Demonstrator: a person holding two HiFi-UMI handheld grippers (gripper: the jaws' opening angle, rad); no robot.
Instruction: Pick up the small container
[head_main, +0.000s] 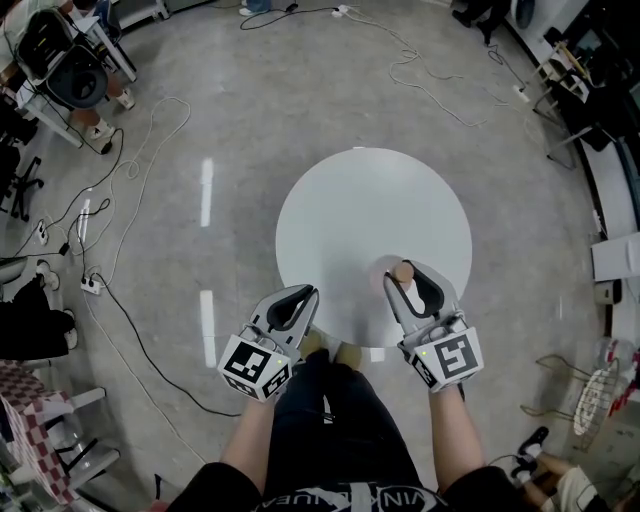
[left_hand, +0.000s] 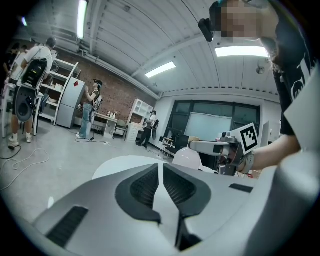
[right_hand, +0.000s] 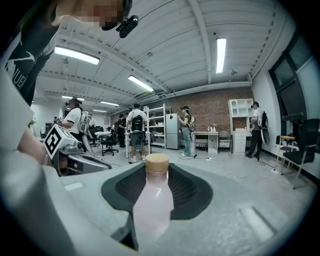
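Note:
The small container is a pale pink bottle (head_main: 402, 271) with a tan cap, over the near right part of the round white table (head_main: 370, 200). My right gripper (head_main: 410, 282) is shut on it. In the right gripper view the bottle (right_hand: 152, 200) lies lengthwise between the dark pads, cap pointing away, with the right gripper (right_hand: 158, 172) aimed level across the room. My left gripper (head_main: 297, 303) hovers at the table's near left edge, shut on nothing. In the left gripper view the left gripper (left_hand: 161, 170) has its pads meeting in a thin line, and the right gripper (left_hand: 222, 147) shows at the right.
Cables (head_main: 130, 190) and a power strip (head_main: 91, 285) lie on the grey floor to the left. Chairs (head_main: 60, 60) stand at the far left, and a wire stool (head_main: 595, 395) at the right. People (right_hand: 136, 132), shelves and desks fill the room's far side.

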